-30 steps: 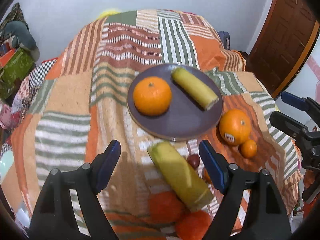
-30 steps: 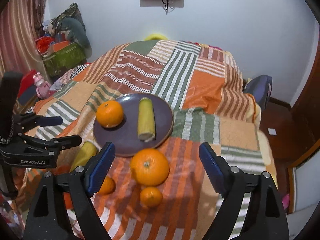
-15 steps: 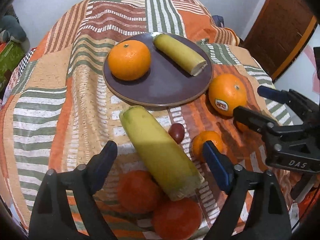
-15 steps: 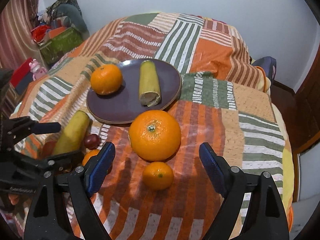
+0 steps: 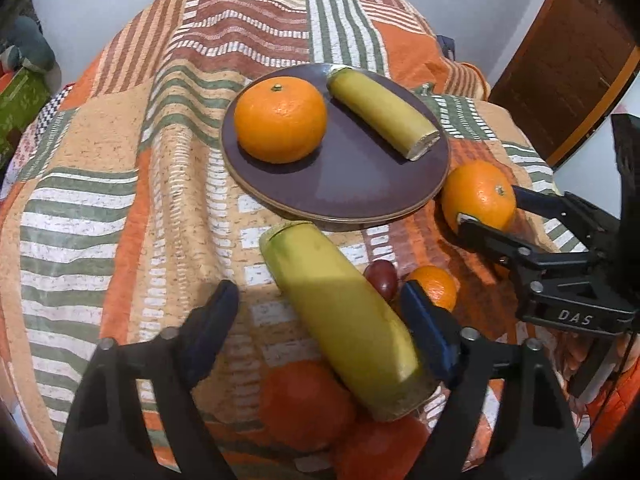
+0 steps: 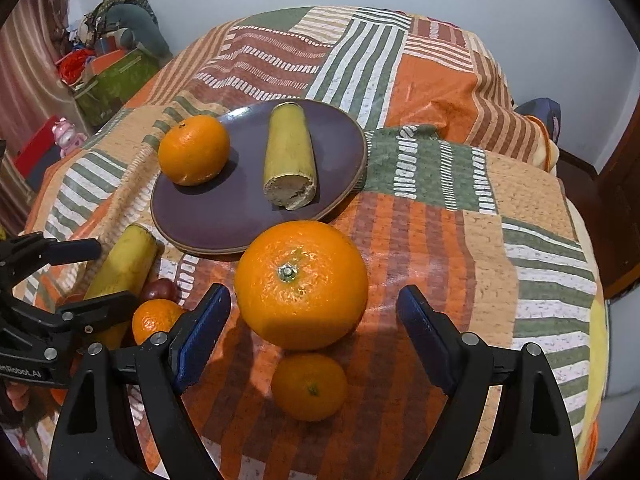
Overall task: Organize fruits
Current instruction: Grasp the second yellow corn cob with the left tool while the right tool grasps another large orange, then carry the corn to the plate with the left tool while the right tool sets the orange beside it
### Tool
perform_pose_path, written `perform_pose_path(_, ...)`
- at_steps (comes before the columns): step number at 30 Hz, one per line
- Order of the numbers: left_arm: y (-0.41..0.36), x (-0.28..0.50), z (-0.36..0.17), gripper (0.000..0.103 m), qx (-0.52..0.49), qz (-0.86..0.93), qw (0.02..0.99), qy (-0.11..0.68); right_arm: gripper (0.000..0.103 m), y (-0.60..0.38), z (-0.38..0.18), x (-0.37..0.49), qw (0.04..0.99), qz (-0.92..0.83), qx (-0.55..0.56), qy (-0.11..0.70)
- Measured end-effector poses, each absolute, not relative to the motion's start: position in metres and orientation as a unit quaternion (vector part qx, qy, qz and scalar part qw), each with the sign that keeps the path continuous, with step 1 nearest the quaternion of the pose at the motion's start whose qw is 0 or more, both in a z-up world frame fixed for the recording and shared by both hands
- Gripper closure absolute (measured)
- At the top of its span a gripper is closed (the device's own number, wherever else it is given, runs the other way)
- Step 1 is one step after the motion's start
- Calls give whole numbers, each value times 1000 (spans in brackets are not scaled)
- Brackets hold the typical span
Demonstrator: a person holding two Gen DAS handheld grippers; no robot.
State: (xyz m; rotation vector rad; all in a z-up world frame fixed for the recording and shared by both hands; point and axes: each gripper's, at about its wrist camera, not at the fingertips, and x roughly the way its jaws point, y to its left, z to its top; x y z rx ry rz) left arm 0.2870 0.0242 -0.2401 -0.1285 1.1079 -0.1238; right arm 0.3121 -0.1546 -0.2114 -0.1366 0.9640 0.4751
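Note:
A dark purple plate (image 5: 352,196) (image 6: 224,220) holds an orange (image 5: 280,119) (image 6: 194,149) and a cut banana piece (image 5: 380,110) (image 6: 289,156). A second banana piece (image 5: 344,312) (image 6: 124,268) lies on the cloth in front of the plate, between the jaws of my open left gripper (image 5: 320,328). A big orange (image 6: 301,283) (image 5: 478,196) sits just beyond my open right gripper (image 6: 308,336), with a small mandarin (image 6: 309,386) between its jaws. Another mandarin (image 5: 434,286) (image 6: 154,320) and a dark grape (image 5: 382,276) (image 6: 160,290) lie beside the banana.
Two red-orange fruits (image 5: 306,404) lie near the front edge under the left gripper. The striped patchwork cloth (image 6: 440,168) covers the round table and drops off at all sides. A wooden door (image 5: 568,60) stands at the right, clutter (image 6: 108,72) at the left.
Both grippers have moved forward and down toward the fruit. The loose banana piece now lies between the left jaws; the big orange sits closer to the right jaws. Both stay open.

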Motion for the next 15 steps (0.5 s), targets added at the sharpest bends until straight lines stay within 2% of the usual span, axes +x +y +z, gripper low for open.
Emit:
perform_pose_path(2, 26, 289, -241, 38, -81, -78, 841, 529, 21, -154, -213, 313, 854, 233, -60, 461)
perform_pose_path(4, 26, 289, -242, 41, -90, -83, 838, 531, 35, -152, -215, 314, 849, 240, -58, 468)
perform_pose_path(5, 25, 290, -241, 42, -90, -84, 839, 531, 38, -152, -216, 315, 847, 239, -58, 470)
perform_pose_path(7, 25, 289, -240, 44, -89, -82, 839, 530, 38, -152, -215, 315, 848, 241, -56, 469)
perform_pose_path(11, 23, 287, -229, 59, -94, -91, 842, 524, 39, -156, -212, 311, 848, 245, -46, 468)
perform_pose_path(15, 18, 283, -218, 64, -88, -99, 845, 518, 39, -158, -206, 305, 851, 248, -45, 461)
